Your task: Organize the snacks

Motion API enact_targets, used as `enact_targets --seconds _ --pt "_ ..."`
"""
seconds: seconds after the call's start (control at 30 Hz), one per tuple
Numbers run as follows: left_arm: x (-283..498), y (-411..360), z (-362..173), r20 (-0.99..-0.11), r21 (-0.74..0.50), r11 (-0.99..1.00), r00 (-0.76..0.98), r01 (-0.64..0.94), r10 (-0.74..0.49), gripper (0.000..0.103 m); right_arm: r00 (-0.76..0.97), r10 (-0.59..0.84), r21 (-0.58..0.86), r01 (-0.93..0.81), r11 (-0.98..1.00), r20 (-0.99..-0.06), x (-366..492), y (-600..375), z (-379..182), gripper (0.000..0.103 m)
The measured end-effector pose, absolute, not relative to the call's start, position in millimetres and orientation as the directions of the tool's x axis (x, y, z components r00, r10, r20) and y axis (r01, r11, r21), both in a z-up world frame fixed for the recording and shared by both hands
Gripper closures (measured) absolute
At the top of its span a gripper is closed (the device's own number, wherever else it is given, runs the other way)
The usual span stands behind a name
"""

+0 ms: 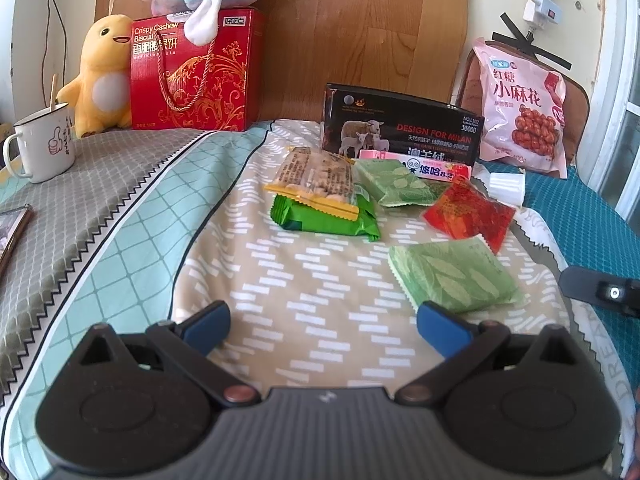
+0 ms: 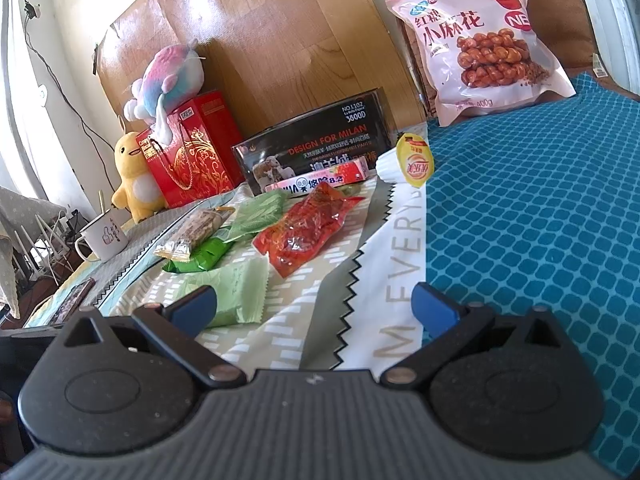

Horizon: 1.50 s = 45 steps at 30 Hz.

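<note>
The left claw (image 1: 323, 322) hangs low over the patterned bed cover (image 1: 320, 288), its blue fingers (image 1: 208, 324) spread wide with nothing between them; the right claw (image 2: 314, 306) is spread just as wide and also holds nothing. In the left wrist view the snacks lie in a loose cluster in the middle and right of the frame: a pale green packet (image 1: 454, 274) sits nearest, just beyond the right-hand blue finger, and a red packet (image 1: 470, 212) lies just above it. Further left, a clear cracker packet (image 1: 316, 182) rests on top of a dark green packet (image 1: 332, 220), and a second pale green packet (image 1: 394, 182) lies beside them. A pink candy stick (image 1: 420, 164) lies along the foot of an upright black box (image 1: 404, 128). In the upper right a large pink bag (image 1: 520, 108) leans against a chair back. In the right wrist view a small yellow-lidded cup (image 2: 416, 162) sits right of the black box. At upper left of the left wrist view stand a red gift box (image 1: 196, 76), a yellow plush toy (image 1: 100, 76) and a white mug (image 1: 44, 144).
</note>
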<state>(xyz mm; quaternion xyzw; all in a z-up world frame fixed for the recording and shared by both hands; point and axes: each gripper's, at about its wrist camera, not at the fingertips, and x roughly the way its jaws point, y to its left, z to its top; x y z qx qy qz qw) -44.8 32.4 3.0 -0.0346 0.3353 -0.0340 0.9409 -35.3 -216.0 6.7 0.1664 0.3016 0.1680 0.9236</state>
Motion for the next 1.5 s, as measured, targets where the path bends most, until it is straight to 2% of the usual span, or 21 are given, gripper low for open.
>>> enact_targets --seconds 0.87,1.5 --pt "-45 31 2 -0.624 -0.071 0.996 0.777 0.051 -0.084 0.0 0.762 0.405 0.403 -0.207 0.891 -0.505 -36 -214 7 0.0" --pt "-51 42 9 -0.636 -0.12 0.992 0.763 0.051 -0.116 0.0 0.768 0.403 0.411 -0.2 0.889 -0.497 -39 -216 8 0.0"
